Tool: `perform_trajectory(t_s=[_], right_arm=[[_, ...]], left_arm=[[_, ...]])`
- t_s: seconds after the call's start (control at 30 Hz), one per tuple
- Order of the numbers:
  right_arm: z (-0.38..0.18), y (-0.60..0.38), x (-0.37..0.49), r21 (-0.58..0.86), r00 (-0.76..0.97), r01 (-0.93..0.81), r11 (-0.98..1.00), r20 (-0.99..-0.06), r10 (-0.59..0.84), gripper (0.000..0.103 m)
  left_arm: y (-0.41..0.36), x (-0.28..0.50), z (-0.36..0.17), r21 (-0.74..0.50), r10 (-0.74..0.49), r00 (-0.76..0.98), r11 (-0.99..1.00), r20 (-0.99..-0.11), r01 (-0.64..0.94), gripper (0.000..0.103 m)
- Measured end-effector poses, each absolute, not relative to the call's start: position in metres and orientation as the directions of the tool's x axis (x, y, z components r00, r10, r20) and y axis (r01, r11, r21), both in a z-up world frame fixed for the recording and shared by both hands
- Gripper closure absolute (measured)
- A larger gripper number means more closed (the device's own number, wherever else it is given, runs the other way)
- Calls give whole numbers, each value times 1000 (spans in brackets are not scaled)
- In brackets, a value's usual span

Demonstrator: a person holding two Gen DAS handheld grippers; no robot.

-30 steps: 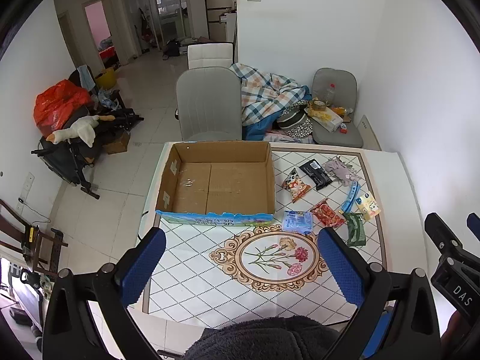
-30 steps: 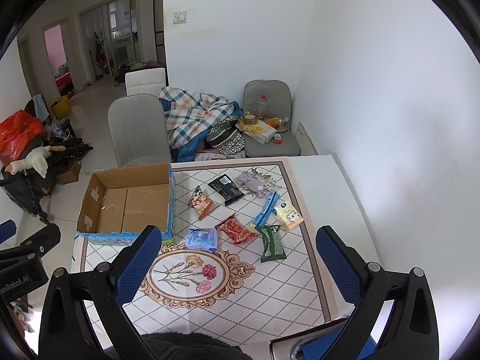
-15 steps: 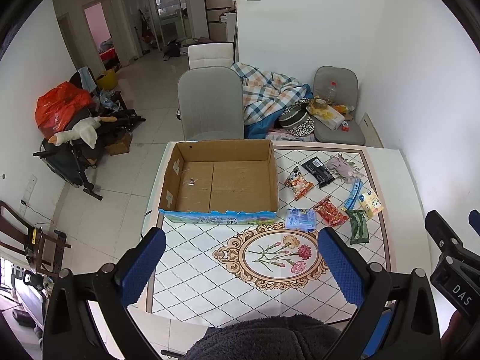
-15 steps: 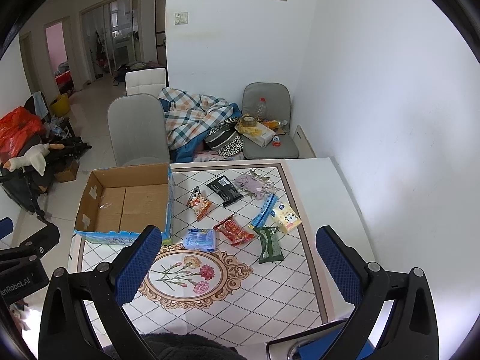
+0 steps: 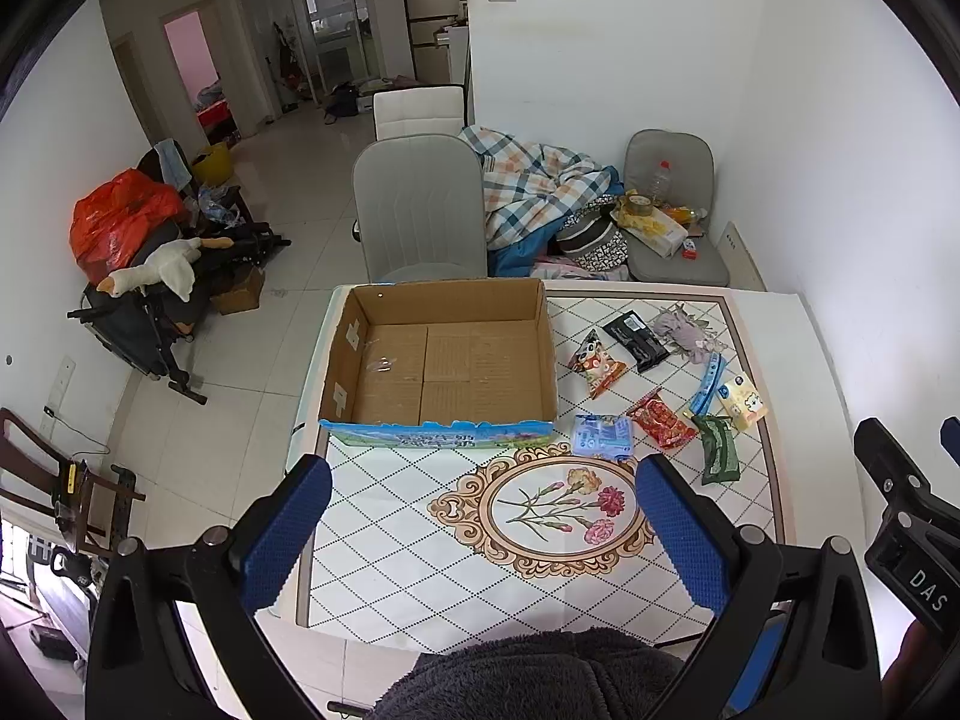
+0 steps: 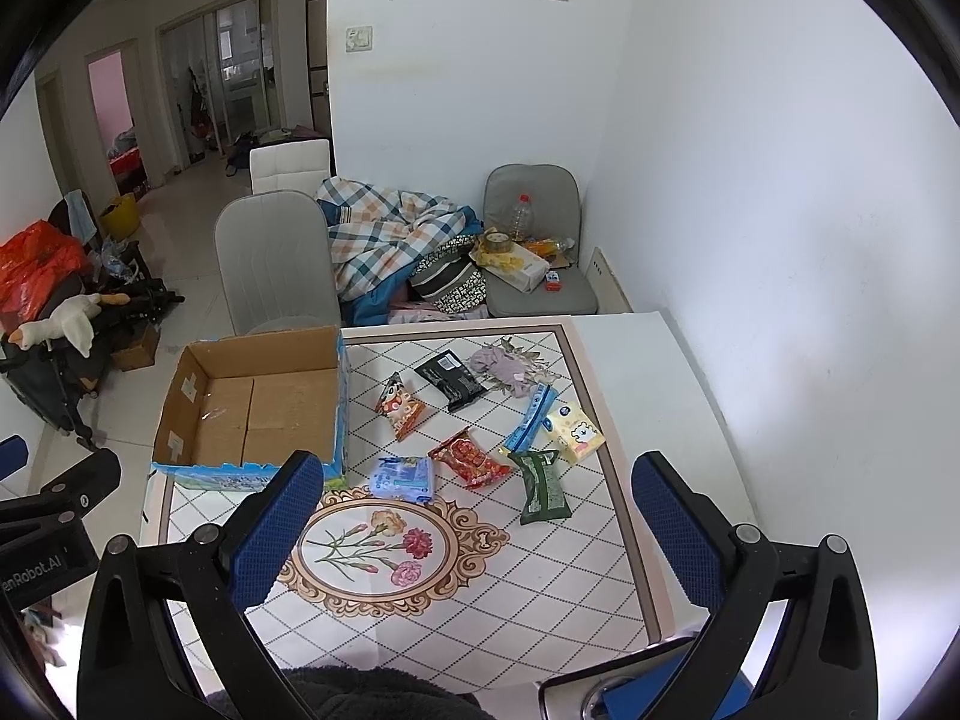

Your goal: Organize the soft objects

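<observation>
Here, both grippers are hovering spread wide, empty; slick snack packets risk slipping short of the cardboard box.

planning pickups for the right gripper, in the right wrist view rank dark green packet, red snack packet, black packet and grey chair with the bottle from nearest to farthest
From the right gripper:
1. dark green packet, nearest, right of the floral medallion.
2. red snack packet, just behind it, to the left.
3. black packet, toward the table's far edge.
4. grey chair, beyond the table, by the wall.
</observation>
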State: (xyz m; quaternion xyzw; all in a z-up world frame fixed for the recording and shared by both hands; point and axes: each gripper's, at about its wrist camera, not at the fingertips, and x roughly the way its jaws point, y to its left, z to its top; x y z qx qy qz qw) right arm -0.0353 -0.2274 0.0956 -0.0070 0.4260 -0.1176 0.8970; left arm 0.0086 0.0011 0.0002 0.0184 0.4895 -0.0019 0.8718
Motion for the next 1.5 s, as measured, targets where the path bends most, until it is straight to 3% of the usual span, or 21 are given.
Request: perform_trajectory(t_s=[0.47, 0.7, 0.8, 1.07, 1.27, 1.5], right_arm=[[90, -248, -35, -63, 595, 228, 972, -781, -190, 0], [41, -307, 0, -75, 493, 296, 952, -842, -219, 0], [0, -340, 24, -78, 422, 305, 949, -882, -209, 0], [-146, -445, 98, -64, 211, 419, 906, -963, -166, 0], [-235, -504, 157, -97, 107, 418, 903, -982, -155, 0], [-316, -535, 217, -112, -2, 267, 957, -993, -116, 0]], left_arm=[[-11, 21, -8, 46, 20, 514, 998, -858, 39, 0], [-54, 84, -44, 84, 6, 484, 987, -875, 140, 0], [-82, 125, -89, 99, 8, 411, 974, -912, 202, 0], [-161, 208, -222, -42, -67, 82, 959, -994, 279, 0], [-216, 247, -323, -215, -187, -200, 968, -962, 130, 3], [-249, 267, -400, -232, -210, -353, 973, -912, 19, 9]])
